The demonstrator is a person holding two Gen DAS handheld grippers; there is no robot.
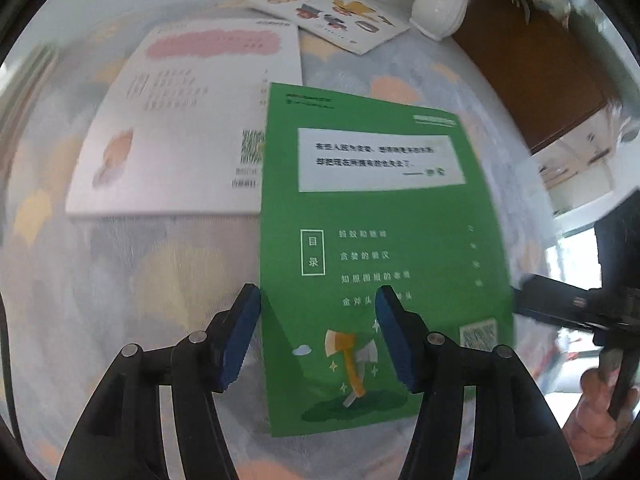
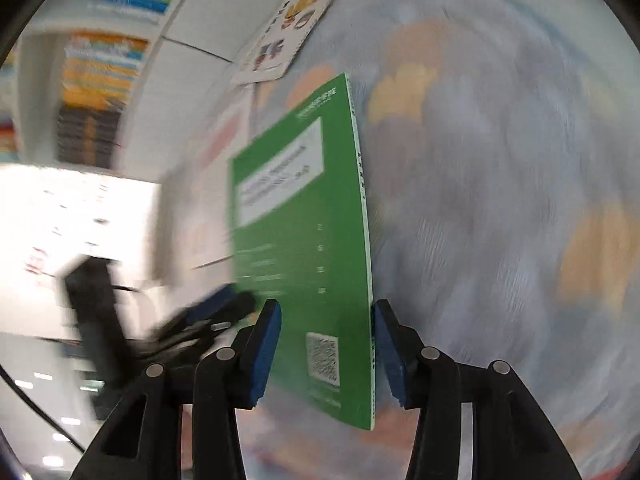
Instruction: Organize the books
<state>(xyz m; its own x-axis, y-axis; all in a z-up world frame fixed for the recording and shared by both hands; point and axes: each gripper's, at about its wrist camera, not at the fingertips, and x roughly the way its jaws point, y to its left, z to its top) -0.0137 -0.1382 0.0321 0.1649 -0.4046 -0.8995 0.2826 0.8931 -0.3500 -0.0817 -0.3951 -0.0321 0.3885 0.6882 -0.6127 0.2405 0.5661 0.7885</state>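
Note:
A green book (image 1: 376, 248) with an axe picture lies back cover up on the patterned cloth, overlapping a white book (image 1: 188, 120). My left gripper (image 1: 318, 332) is open just above its near left part, one finger off its left edge. In the right wrist view the green book (image 2: 304, 248) stands between the open fingers of my right gripper (image 2: 326, 350), its spine by the right pad; the pads do not clearly press it. A third book (image 1: 332, 16) with cartoon pictures lies further back, also in the right wrist view (image 2: 292, 28).
A white vase (image 1: 440, 4) stands at the back right by a brown board (image 1: 532, 68). Shelves of stacked books (image 2: 100, 80) show to the left in the right wrist view. The pastel cloth (image 1: 120, 280) covers the surface.

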